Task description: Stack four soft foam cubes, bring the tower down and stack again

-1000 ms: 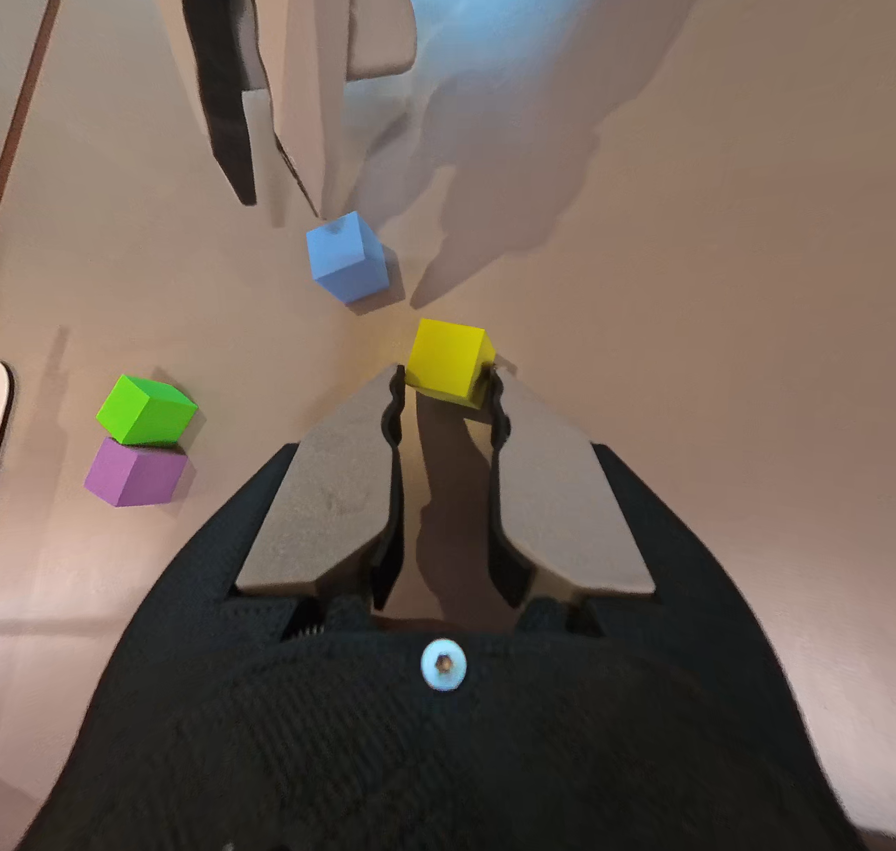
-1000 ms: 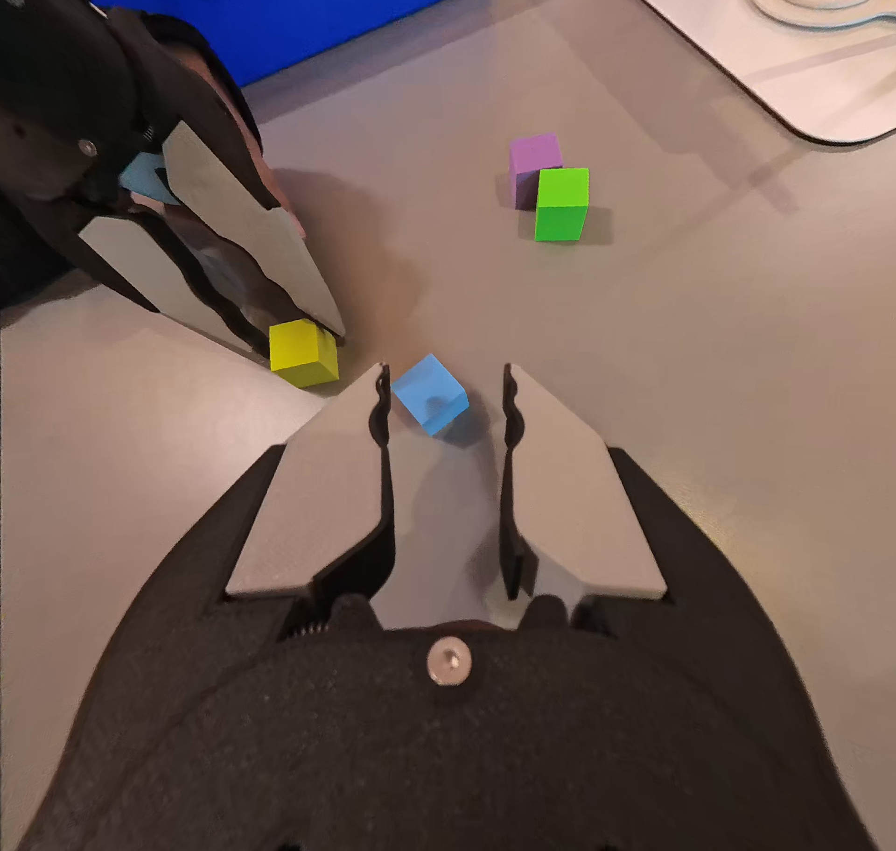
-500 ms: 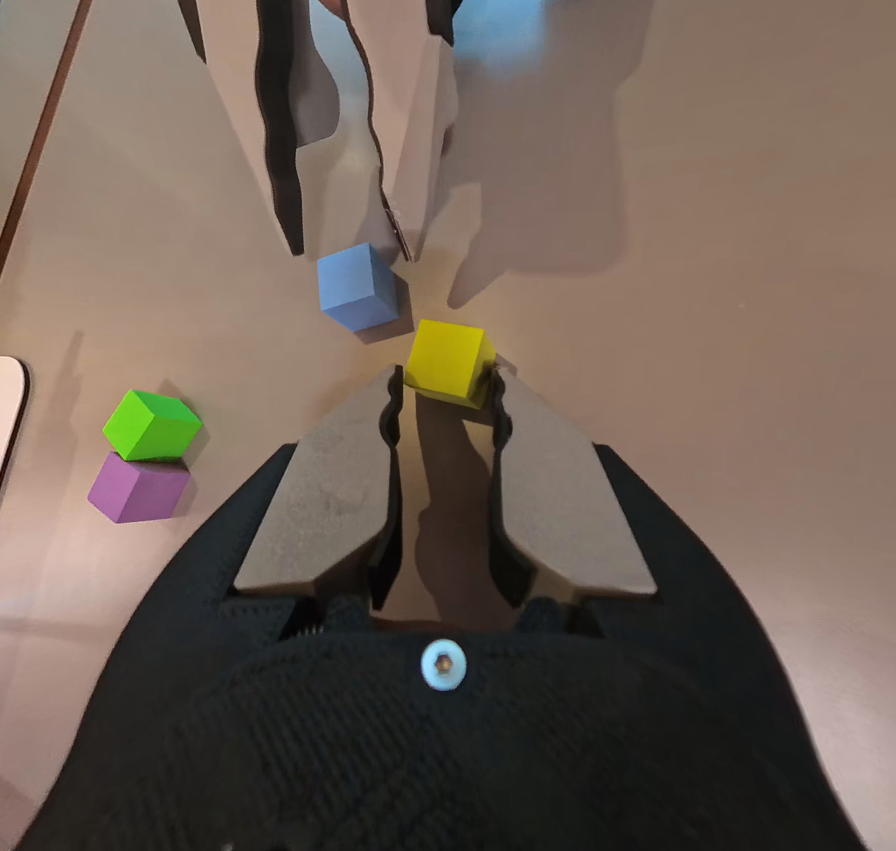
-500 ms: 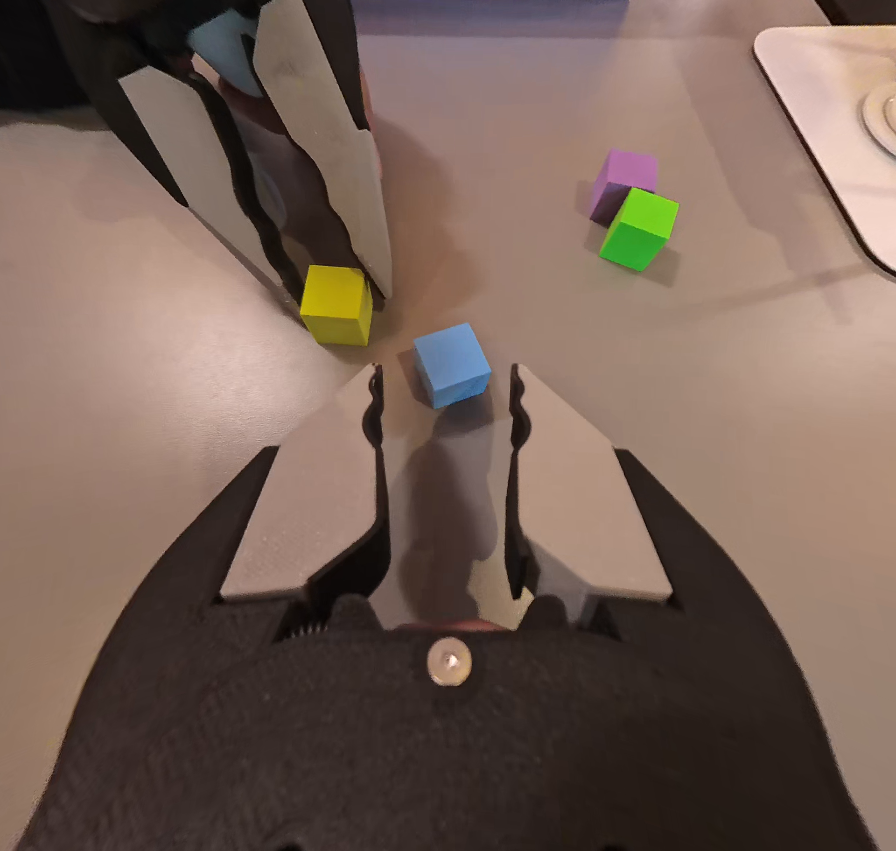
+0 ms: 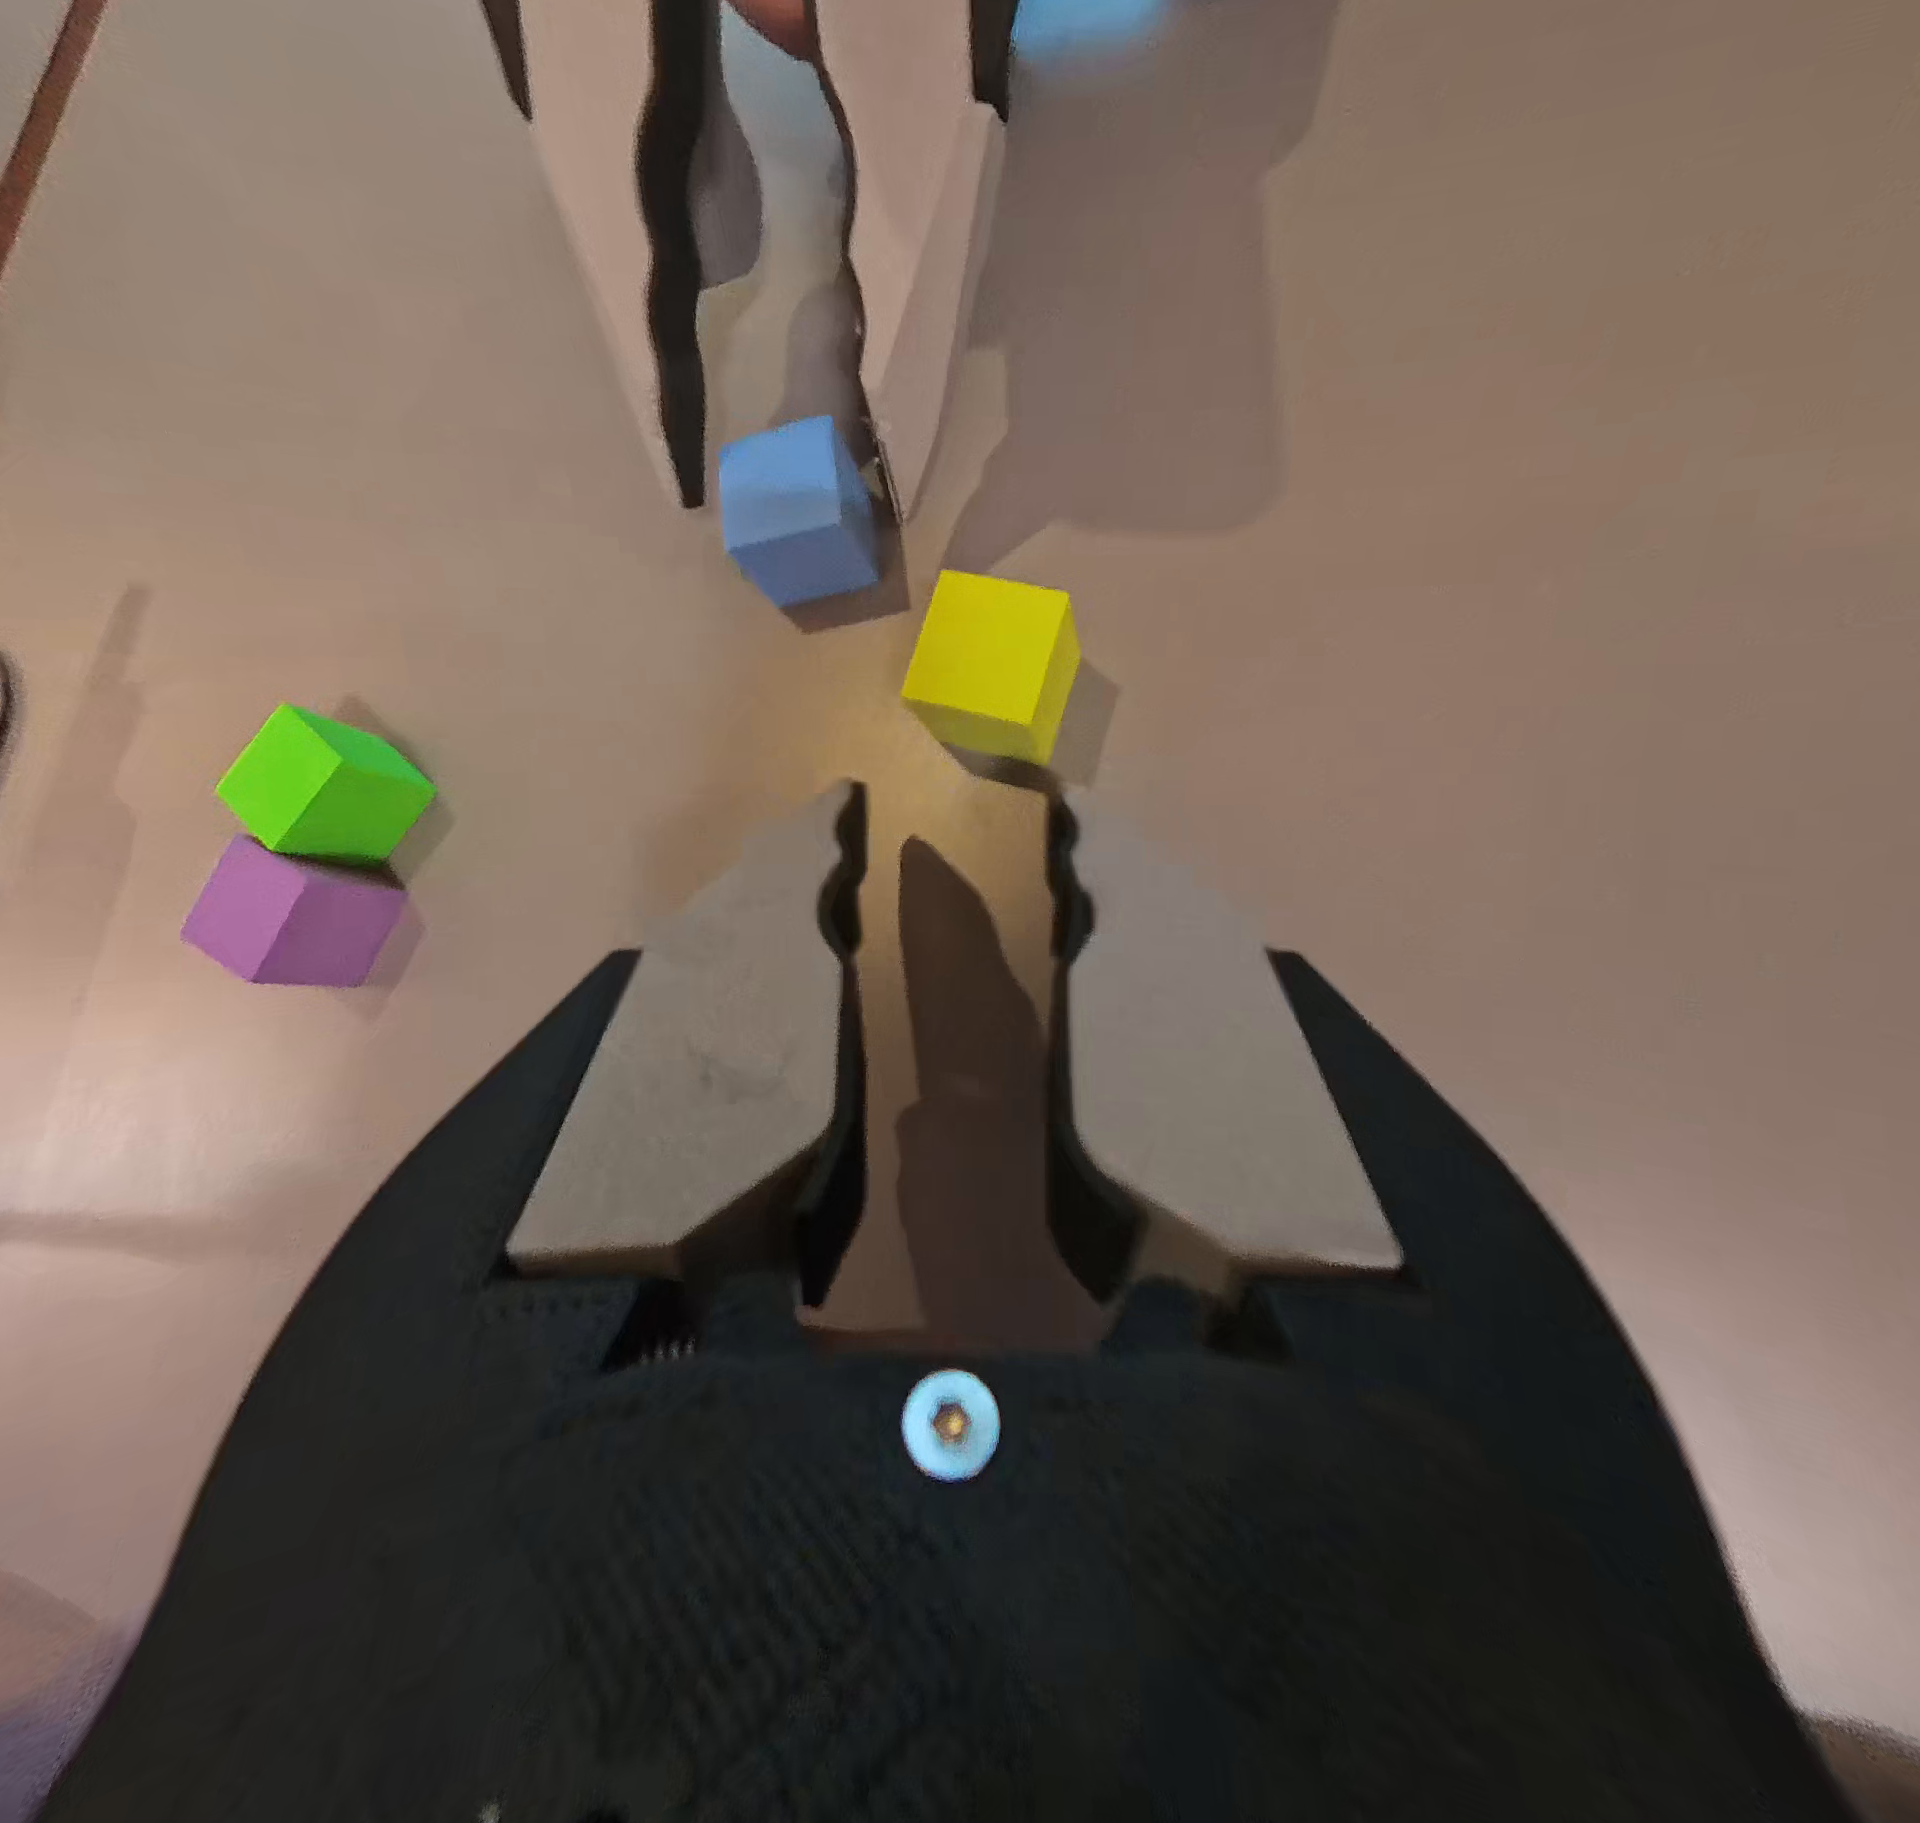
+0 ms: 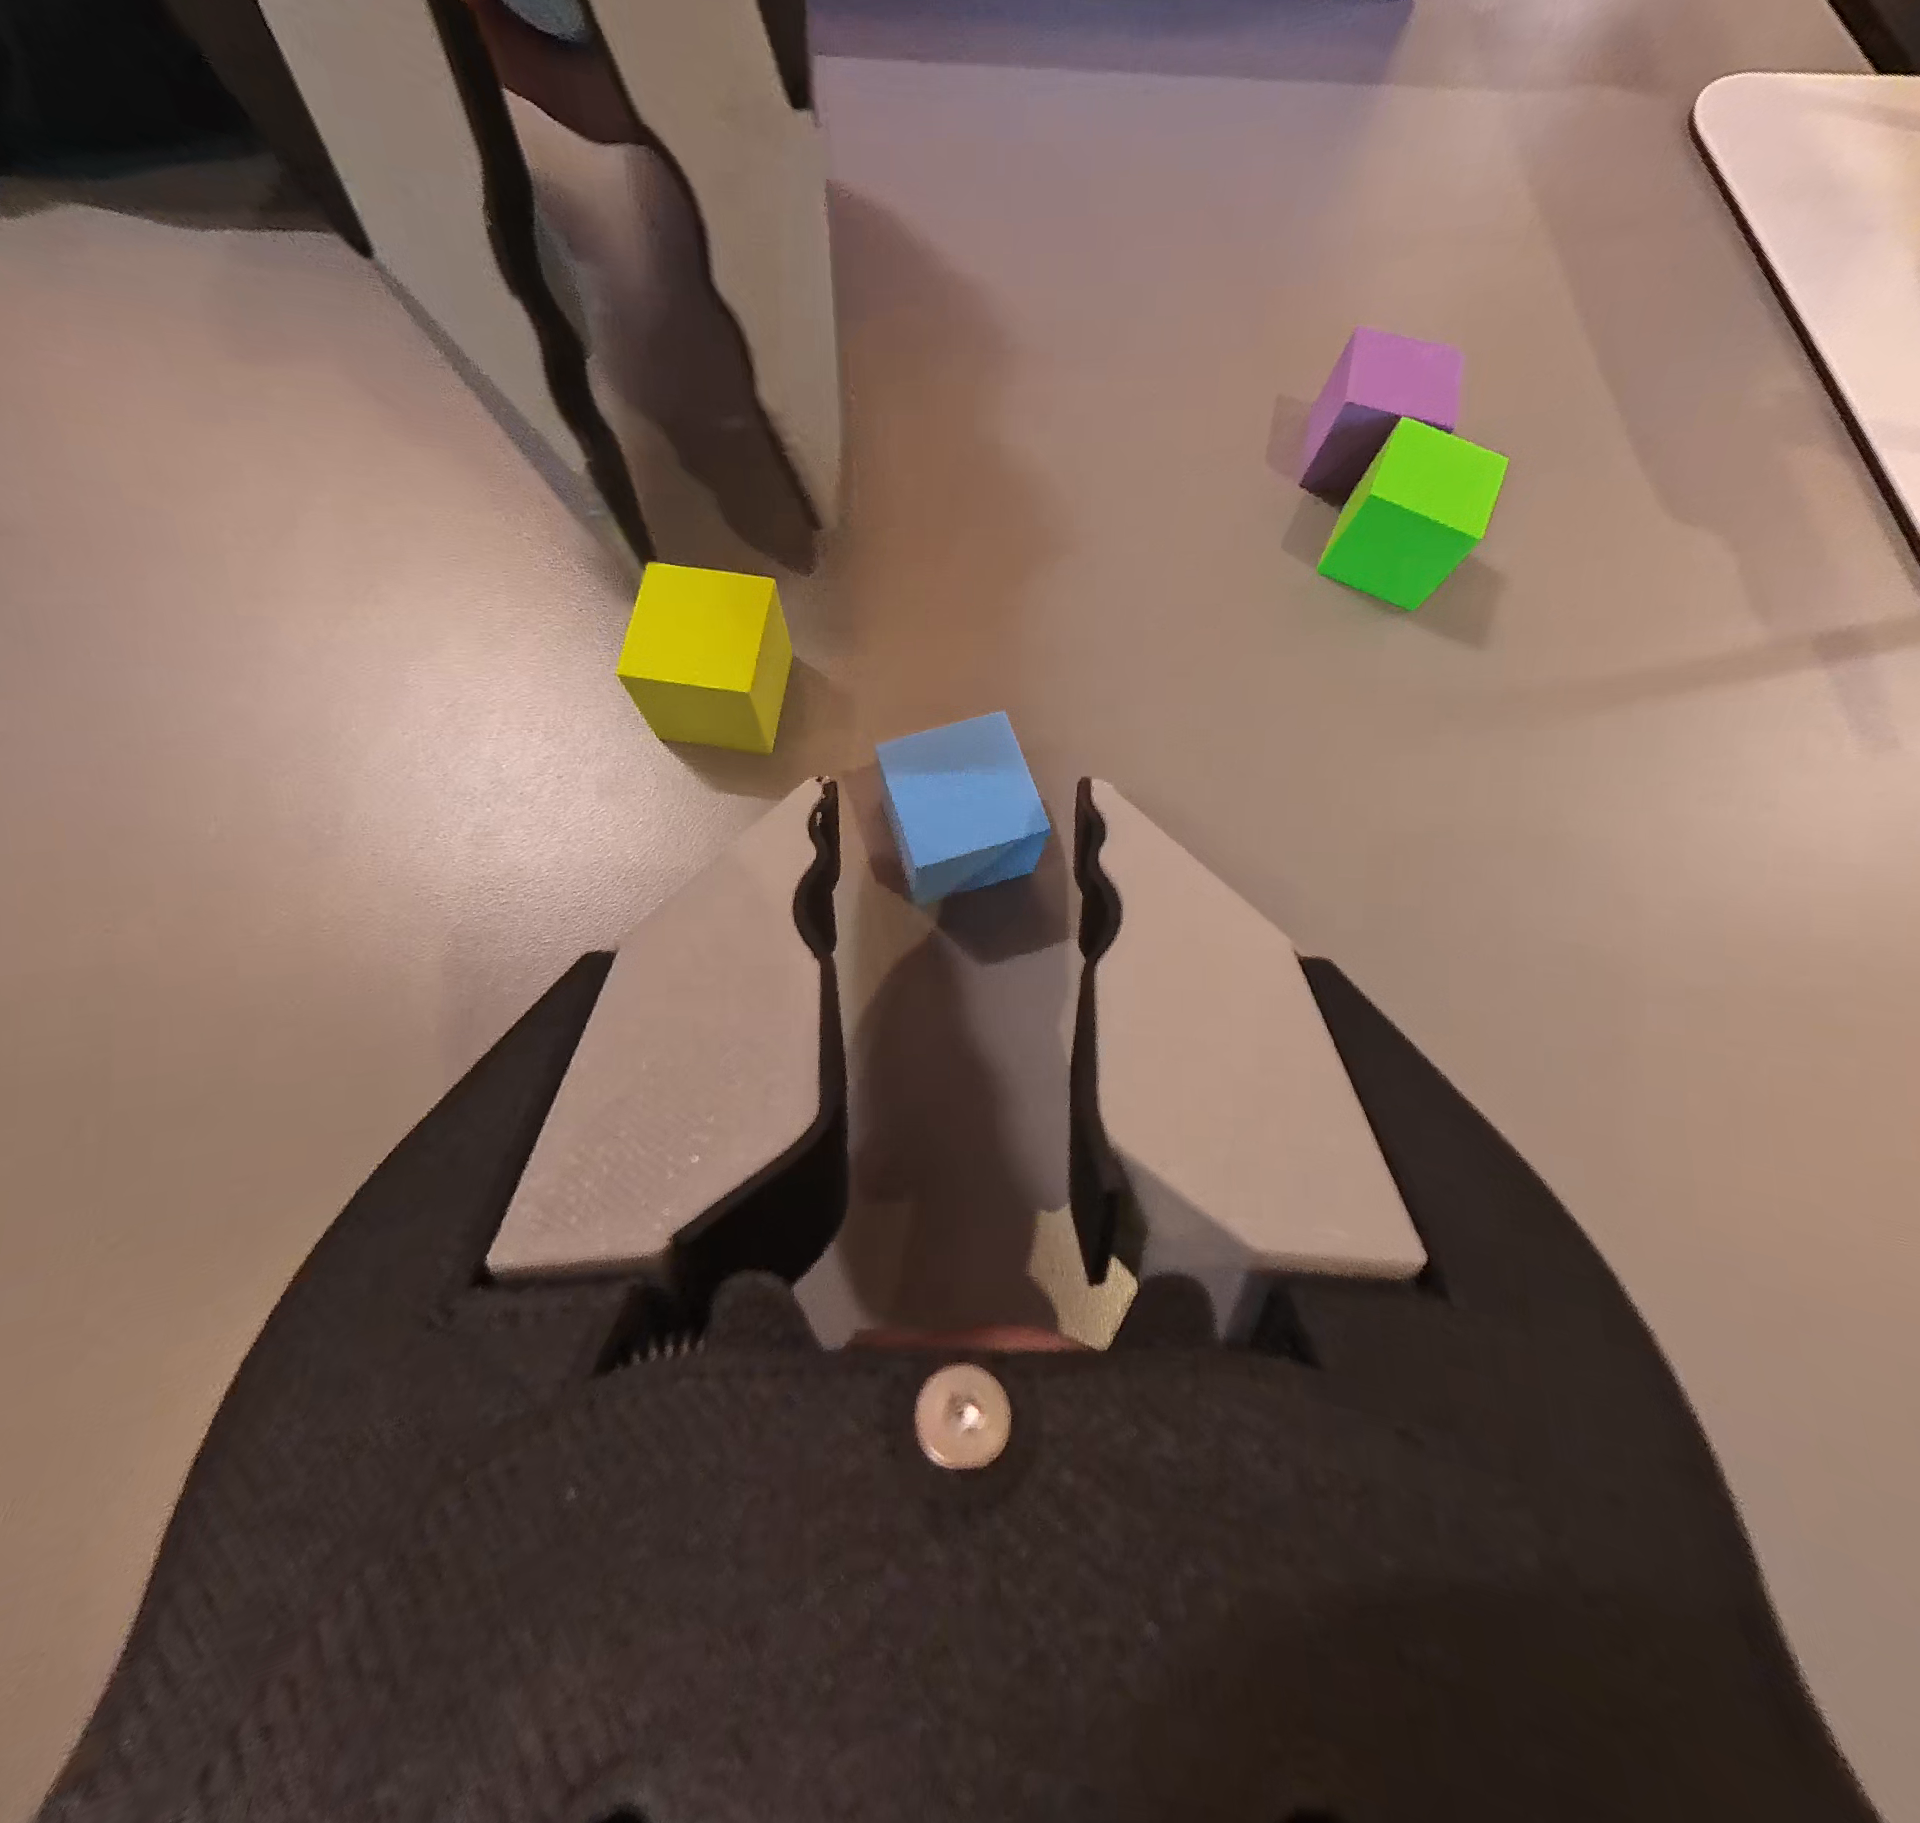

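No readable text, labels, brands, numbers or signs visible on any surface in either wrist view.

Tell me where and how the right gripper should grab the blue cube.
Grip the blue cube across its two opposite side faces, coming straight down from above. It sits flat on the table, apart from the yellow cube, slightly turned between the open right gripper, so probably twist a little to square up first.
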`<action>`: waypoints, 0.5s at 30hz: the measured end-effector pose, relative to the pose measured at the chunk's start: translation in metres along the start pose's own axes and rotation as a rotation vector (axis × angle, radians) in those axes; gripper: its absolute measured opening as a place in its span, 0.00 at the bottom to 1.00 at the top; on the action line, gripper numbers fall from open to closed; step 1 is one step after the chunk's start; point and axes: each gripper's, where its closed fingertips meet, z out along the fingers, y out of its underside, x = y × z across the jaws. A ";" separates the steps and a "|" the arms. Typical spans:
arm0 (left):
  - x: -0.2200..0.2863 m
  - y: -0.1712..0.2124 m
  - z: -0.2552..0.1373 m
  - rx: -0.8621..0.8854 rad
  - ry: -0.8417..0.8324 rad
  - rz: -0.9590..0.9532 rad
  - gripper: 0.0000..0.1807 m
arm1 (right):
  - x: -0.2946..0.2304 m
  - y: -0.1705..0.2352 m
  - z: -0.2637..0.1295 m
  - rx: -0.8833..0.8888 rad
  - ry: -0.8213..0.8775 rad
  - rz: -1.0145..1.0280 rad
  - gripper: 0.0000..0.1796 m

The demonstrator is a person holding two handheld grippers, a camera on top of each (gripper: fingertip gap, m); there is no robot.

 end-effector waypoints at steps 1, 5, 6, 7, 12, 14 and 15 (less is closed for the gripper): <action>0.005 0.002 0.000 -0.009 0.027 0.006 0.11 | 0.000 0.000 0.000 -0.003 -0.001 -0.002 0.24; 0.015 0.001 0.003 -0.016 0.070 0.047 0.03 | 0.000 0.001 0.000 -0.009 0.003 -0.002 0.23; 0.017 -0.001 0.005 -0.013 0.075 0.050 0.03 | 0.000 0.001 0.000 -0.009 0.003 0.000 0.23; 0.019 -0.002 0.007 -0.011 0.081 0.052 0.03 | 0.000 0.001 0.000 -0.009 0.003 0.002 0.23; 0.025 -0.008 0.015 -0.001 0.087 0.075 0.06 | -0.004 0.003 0.002 -0.020 -0.011 -0.016 0.17; 0.028 -0.010 0.015 0.003 0.099 0.077 0.06 | -0.005 0.003 0.003 -0.024 -0.015 -0.020 0.15; 0.028 -0.010 0.015 0.002 0.097 0.077 0.06 | -0.005 0.003 0.003 -0.025 -0.015 -0.020 0.15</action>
